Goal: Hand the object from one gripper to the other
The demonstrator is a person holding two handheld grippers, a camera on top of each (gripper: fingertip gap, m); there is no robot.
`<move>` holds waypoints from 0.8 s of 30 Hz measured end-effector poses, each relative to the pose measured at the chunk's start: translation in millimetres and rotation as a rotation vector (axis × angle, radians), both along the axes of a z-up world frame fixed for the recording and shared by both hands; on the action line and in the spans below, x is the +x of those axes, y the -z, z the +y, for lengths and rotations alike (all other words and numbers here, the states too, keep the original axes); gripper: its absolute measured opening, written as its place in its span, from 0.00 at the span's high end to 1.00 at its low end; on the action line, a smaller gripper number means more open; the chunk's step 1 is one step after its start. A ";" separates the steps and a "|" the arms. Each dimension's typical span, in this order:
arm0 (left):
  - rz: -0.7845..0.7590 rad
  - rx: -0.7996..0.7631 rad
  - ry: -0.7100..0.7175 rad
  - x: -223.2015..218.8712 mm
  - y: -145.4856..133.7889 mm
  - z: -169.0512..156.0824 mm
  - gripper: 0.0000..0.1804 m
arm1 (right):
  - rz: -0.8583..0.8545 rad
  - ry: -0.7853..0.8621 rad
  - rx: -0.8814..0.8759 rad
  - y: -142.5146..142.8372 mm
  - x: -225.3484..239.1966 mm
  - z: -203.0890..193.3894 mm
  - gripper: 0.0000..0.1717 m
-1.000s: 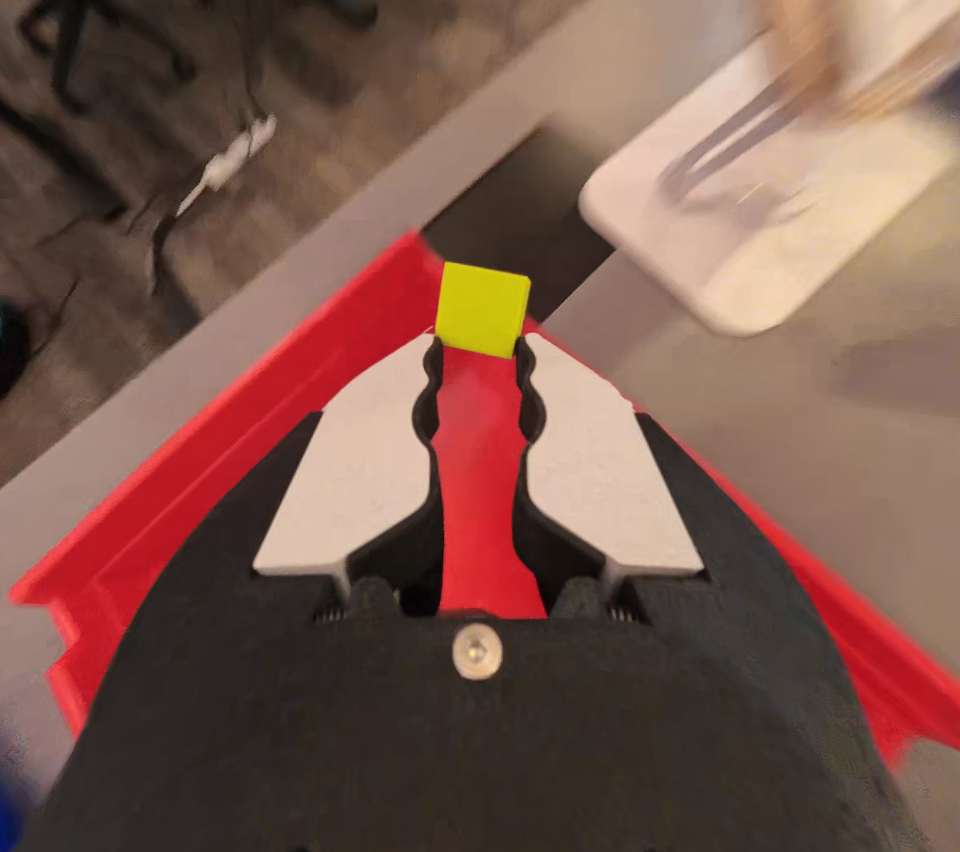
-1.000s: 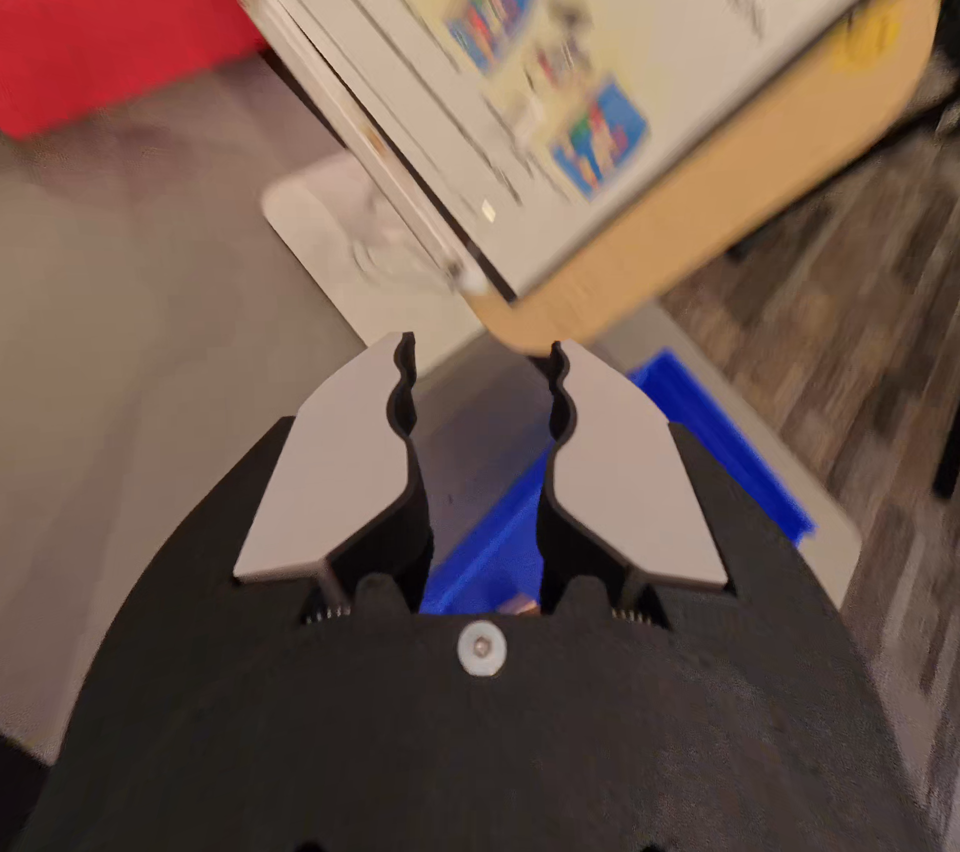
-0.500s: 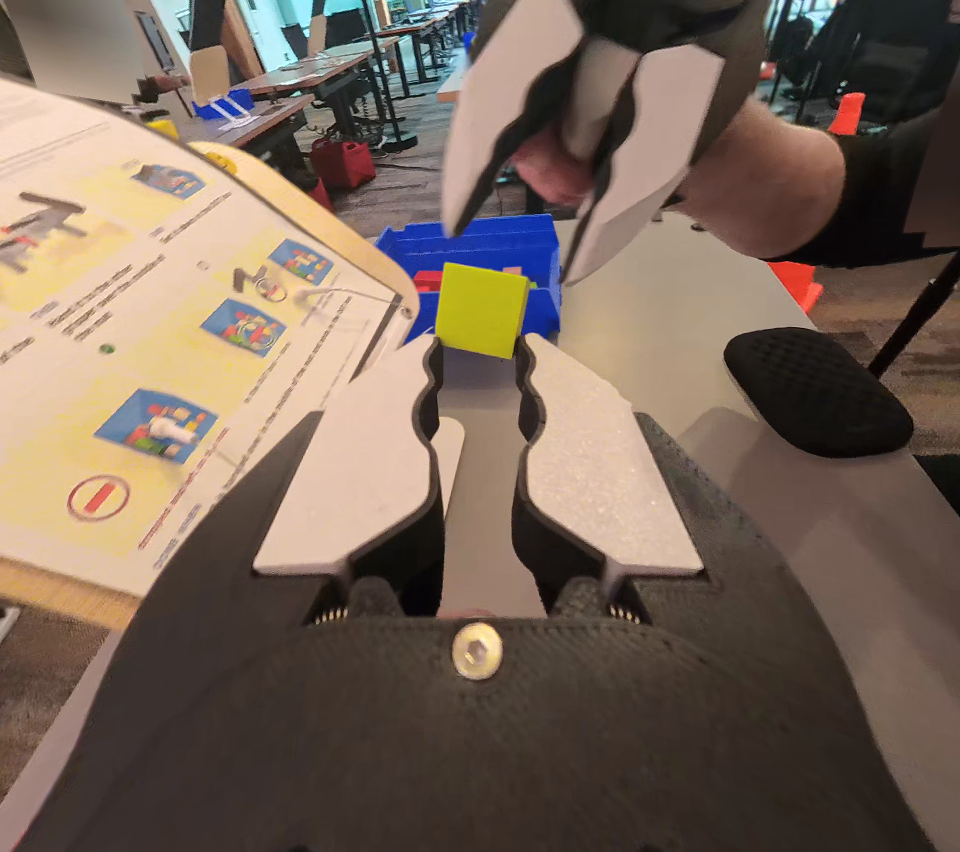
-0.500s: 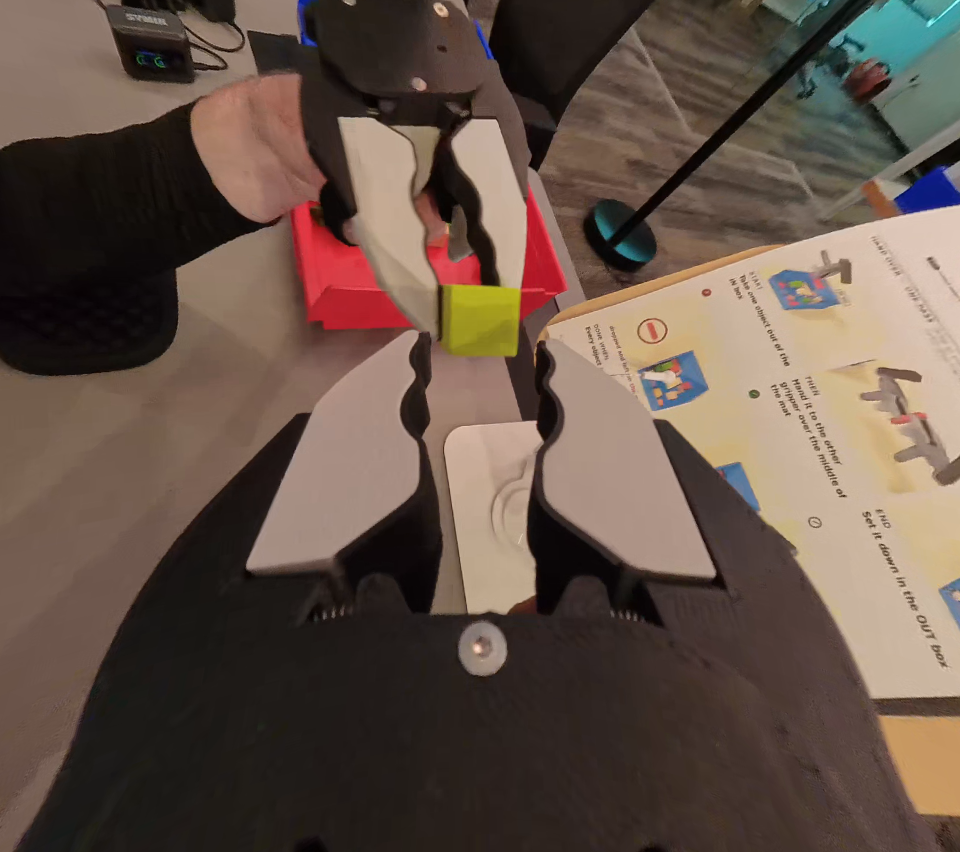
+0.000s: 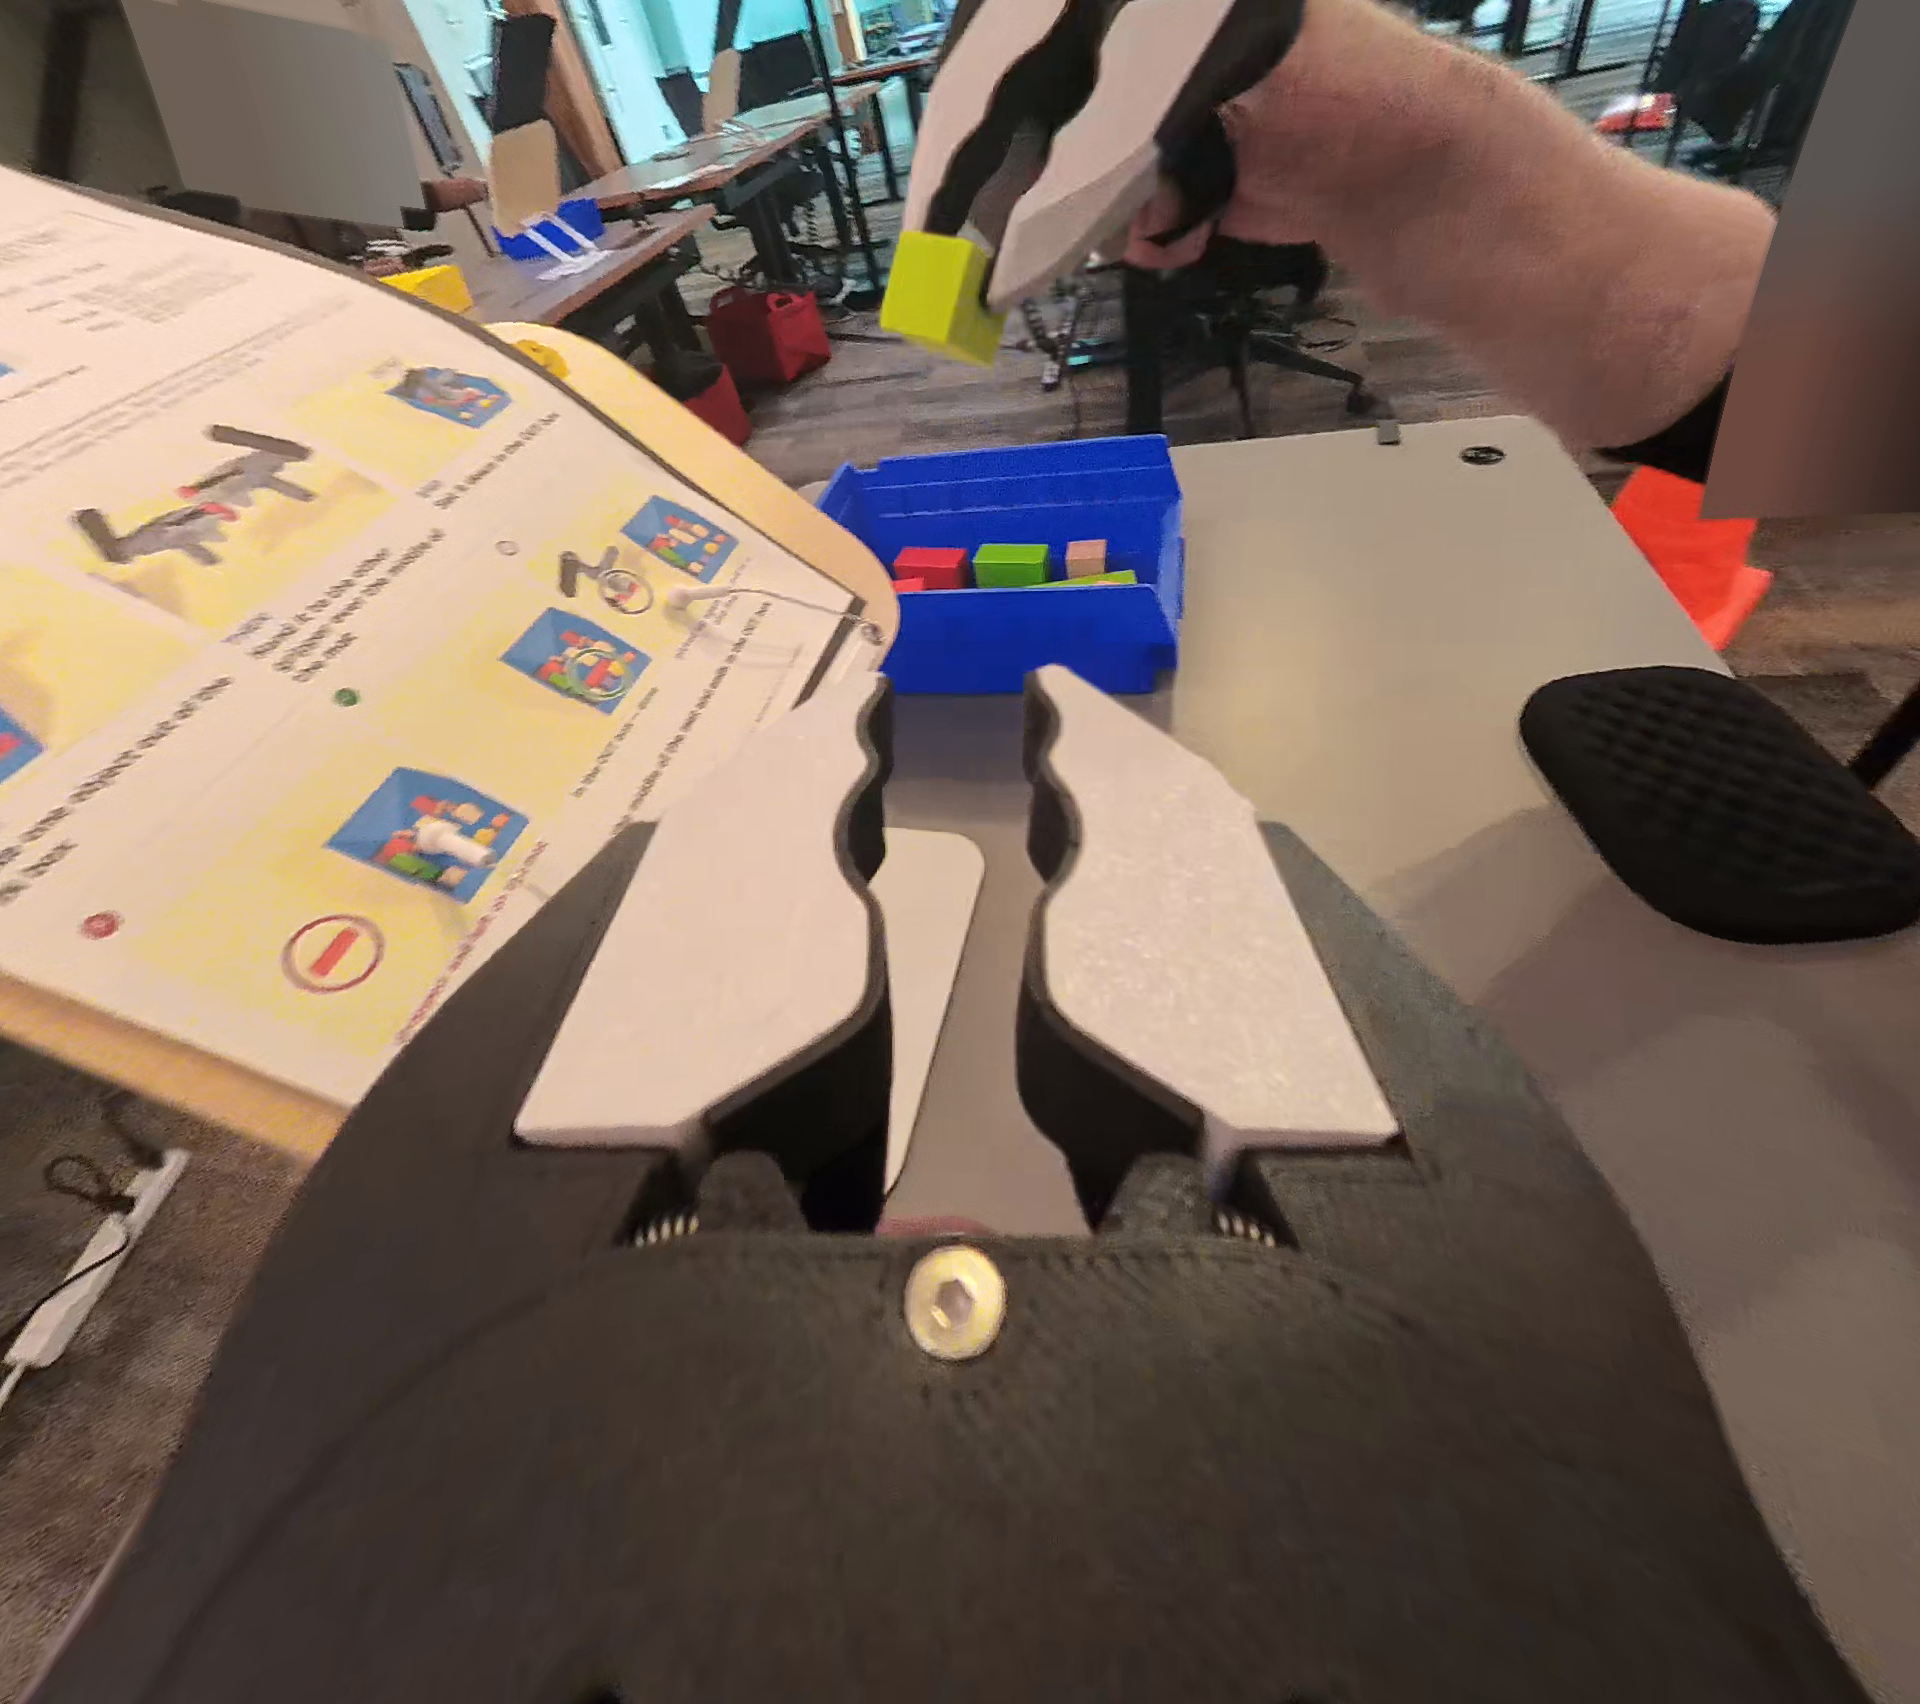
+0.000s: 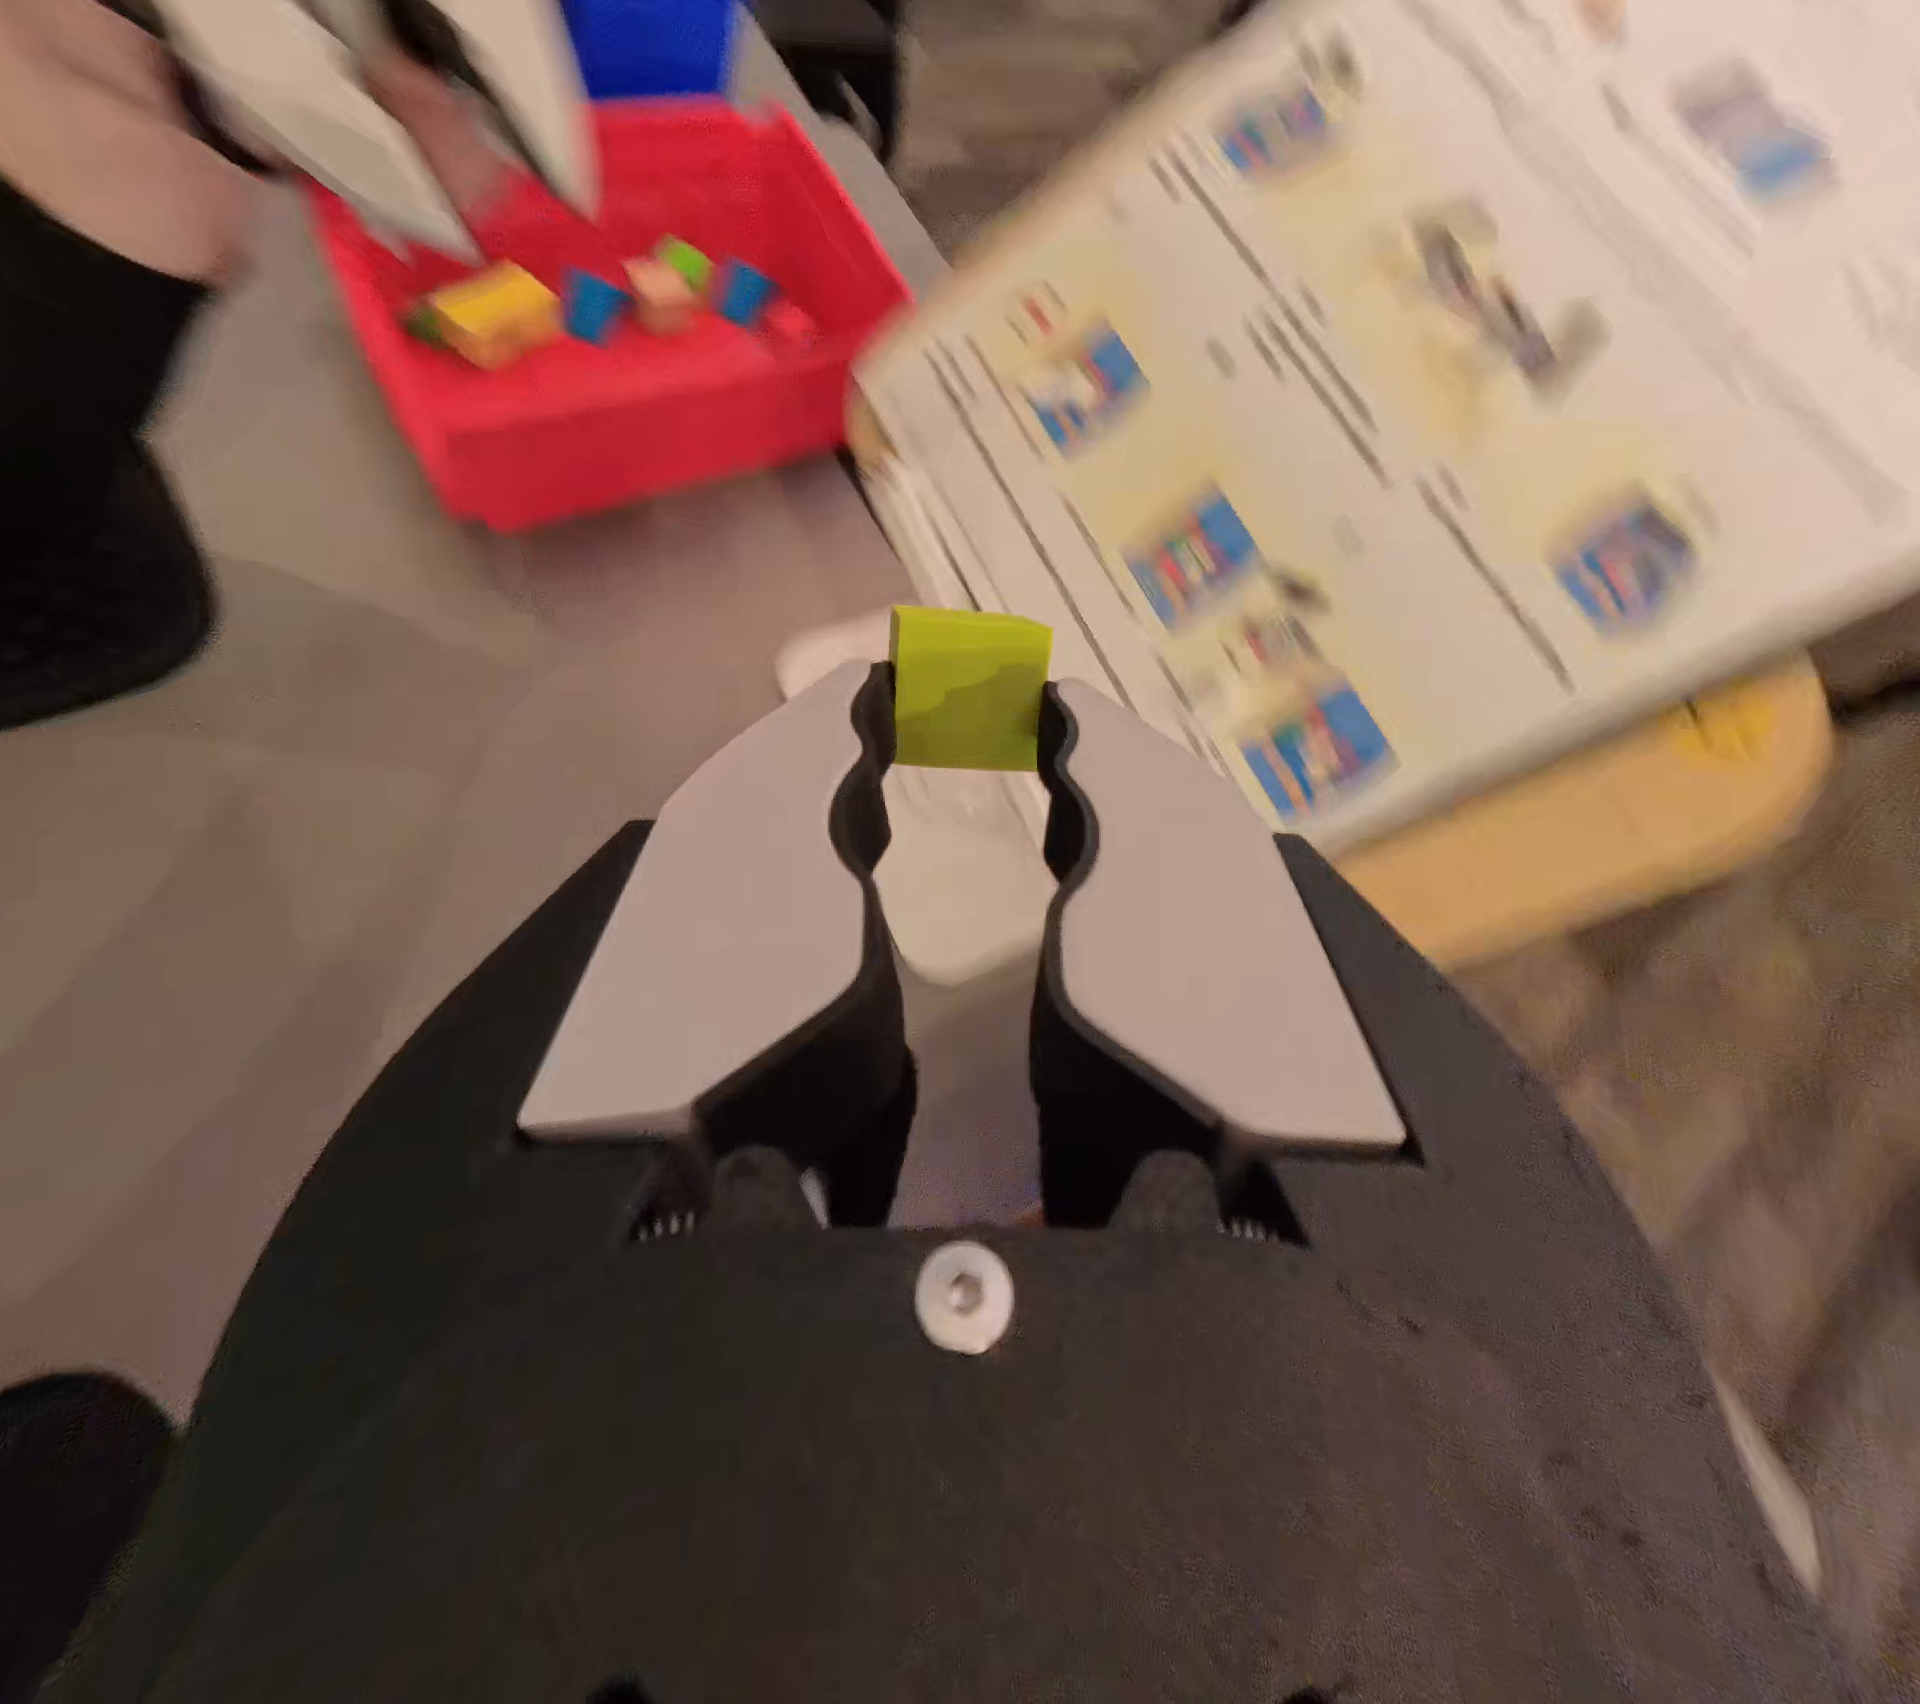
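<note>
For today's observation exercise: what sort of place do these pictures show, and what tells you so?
Probably an open-plan office or lab: rows of desks and office chairs behind, a grey worktable, and an instruction sheet beside a blue bin of blocks.

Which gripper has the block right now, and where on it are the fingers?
The right gripper holds the yellow-green block, fingertips on opposite side faces. The left gripper is empty.

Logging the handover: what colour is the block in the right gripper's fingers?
Yellow-green block, clearest in the left wrist view.
</note>
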State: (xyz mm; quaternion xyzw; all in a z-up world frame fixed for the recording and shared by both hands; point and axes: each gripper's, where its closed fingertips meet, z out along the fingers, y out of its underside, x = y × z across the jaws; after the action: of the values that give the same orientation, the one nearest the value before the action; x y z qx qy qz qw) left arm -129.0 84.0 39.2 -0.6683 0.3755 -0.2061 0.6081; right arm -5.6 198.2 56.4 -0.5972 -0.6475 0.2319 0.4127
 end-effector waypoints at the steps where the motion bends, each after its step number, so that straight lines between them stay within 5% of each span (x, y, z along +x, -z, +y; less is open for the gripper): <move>1: 0.009 0.004 -0.019 -4.6 -0.3 0.7 0.90 | -0.040 0.095 0.000 9.9 21.0 31.0 0.86; 6: -0.015 0.011 -0.031 -13.5 -5.3 -0.4 0.94 | -0.268 0.409 -0.126 102.8 102.2 143.9 0.86; 13: 0.014 -0.002 -0.073 -20.8 1.3 6.8 0.94 | -0.454 0.555 -0.310 222.8 126.0 210.6 0.86; 19: 0.042 -0.011 -0.124 -36.2 6.2 13.1 0.91 | -0.555 0.595 -0.372 283.5 125.5 240.7 0.86; 24: 0.046 -0.020 -0.171 -54.6 7.8 15.8 0.90 | -0.588 0.637 -0.388 303.8 127.7 256.7 0.85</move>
State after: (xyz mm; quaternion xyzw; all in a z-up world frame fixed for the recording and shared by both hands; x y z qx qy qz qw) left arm -183.6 99.8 31.4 -0.7087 0.3291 -0.1418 0.6077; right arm 122.1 454.9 -247.4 -0.8724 -0.4663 0.0317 0.1430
